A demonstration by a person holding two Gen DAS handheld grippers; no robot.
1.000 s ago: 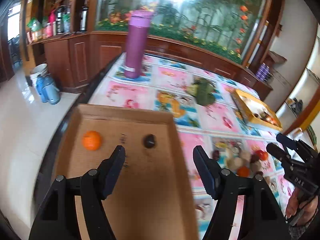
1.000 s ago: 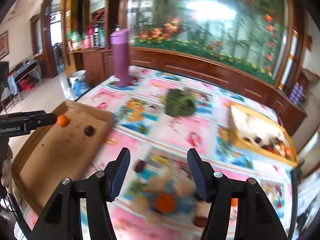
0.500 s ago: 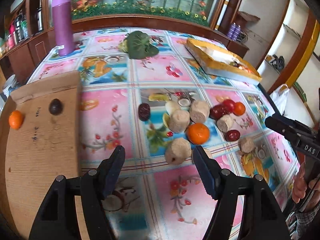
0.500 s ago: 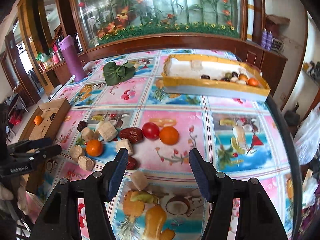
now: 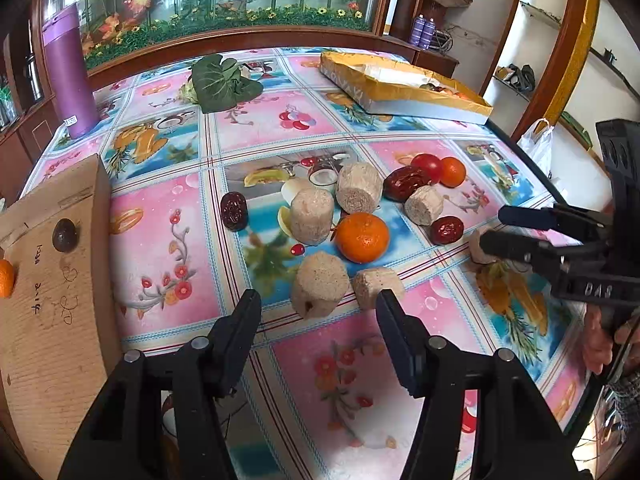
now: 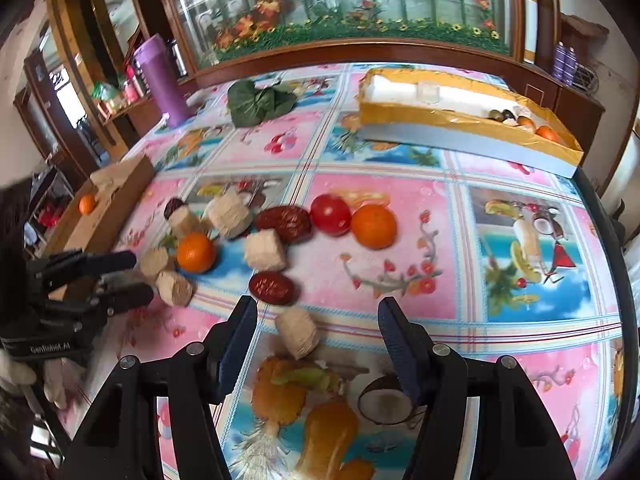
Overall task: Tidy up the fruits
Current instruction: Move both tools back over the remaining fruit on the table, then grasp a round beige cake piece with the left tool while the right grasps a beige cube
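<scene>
A pile of fruit lies on the flowered tablecloth: a mandarin (image 5: 362, 237), an orange (image 6: 374, 226), a tomato (image 6: 331, 210), red dates (image 6: 285, 222) and several beige cylinders. My left gripper (image 5: 320, 316) hovers just short of one beige cylinder (image 5: 320, 294); its jaws are closing and the pads touch nothing. My right gripper (image 6: 318, 312) stands open, with another beige cylinder (image 6: 298, 332) lying loose between its fingers. A cardboard tray (image 5: 52, 300) at the left holds a mandarin (image 5: 6, 278) and a dark fruit (image 5: 65, 234). A yellow tray (image 6: 460, 132) at the back right holds a few fruits.
A purple flask (image 5: 68, 68) and a green leafy bunch (image 5: 222, 82) stand at the back of the table. A white plastic bag (image 5: 538, 144) hangs past the right table edge. A wooden ledge with a plant mural borders the far side.
Both grippers swung from over the cardboard tray to the fruit pile and came down close to it. The left jaws have narrowed. The right jaws kept their width.
</scene>
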